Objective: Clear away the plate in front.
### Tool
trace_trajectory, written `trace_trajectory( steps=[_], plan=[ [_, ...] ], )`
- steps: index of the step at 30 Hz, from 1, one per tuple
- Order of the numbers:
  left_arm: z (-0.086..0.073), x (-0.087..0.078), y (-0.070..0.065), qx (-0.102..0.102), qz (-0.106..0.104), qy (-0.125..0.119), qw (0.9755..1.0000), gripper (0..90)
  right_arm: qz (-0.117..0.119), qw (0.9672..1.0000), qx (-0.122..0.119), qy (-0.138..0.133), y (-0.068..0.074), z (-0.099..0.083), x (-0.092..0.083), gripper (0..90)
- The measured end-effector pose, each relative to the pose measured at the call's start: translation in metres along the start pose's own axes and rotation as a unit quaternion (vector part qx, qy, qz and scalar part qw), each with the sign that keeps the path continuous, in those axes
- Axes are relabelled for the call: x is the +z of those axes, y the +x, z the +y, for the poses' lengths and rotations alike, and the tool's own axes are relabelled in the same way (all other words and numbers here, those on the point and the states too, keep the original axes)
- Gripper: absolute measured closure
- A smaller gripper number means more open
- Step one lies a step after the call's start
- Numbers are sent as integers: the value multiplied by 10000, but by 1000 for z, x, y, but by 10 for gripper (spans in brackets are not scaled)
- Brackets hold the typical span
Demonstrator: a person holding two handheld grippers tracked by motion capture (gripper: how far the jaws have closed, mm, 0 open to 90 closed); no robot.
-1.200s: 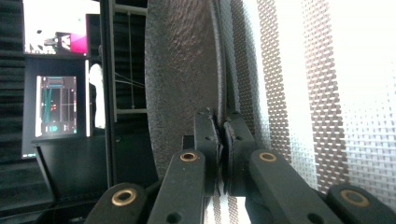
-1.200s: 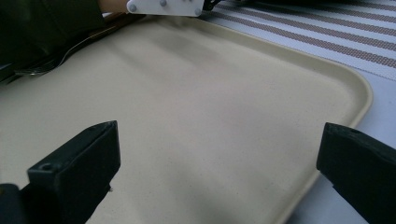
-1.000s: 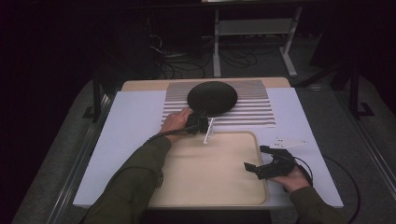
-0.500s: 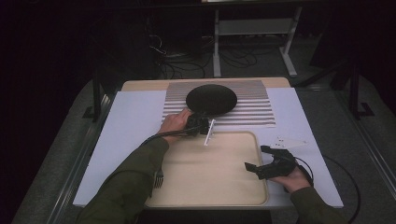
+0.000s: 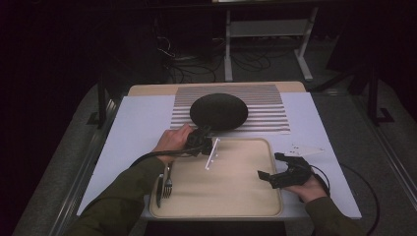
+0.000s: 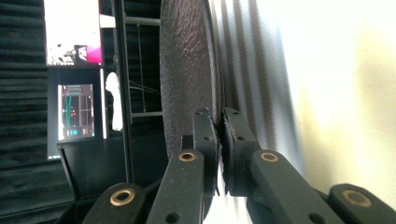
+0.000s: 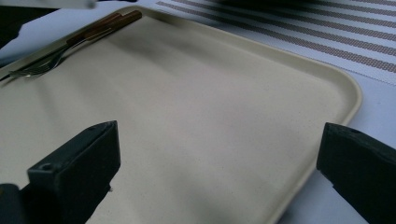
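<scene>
While clamped, left claw nudged plate rightward

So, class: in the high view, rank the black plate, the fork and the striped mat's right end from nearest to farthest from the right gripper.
From the right gripper:
1. Black plate, ahead and left.
2. Striped mat's right end and fork, at the tray's left edge: too close to call.
</scene>
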State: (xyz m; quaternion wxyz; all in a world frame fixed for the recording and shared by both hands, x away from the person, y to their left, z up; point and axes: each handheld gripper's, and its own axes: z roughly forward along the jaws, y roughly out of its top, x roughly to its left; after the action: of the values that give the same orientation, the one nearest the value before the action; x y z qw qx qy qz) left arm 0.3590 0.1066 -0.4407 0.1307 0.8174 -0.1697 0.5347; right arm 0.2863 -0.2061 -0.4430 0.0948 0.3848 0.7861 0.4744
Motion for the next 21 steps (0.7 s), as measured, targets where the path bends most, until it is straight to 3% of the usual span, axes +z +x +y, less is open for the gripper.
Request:
trace_trajectory(
  steps=[9, 21],
  plan=[
    [8, -54, -16, -43, 69, -208, 9998, 868, -26, 10000, -2, -8, 0, 0, 0, 0],
    [14, -104, -38, -171, 90, -240, 9995, 864, -50, 10000, 24, -55, -3, 0, -2, 0]
  ],
)
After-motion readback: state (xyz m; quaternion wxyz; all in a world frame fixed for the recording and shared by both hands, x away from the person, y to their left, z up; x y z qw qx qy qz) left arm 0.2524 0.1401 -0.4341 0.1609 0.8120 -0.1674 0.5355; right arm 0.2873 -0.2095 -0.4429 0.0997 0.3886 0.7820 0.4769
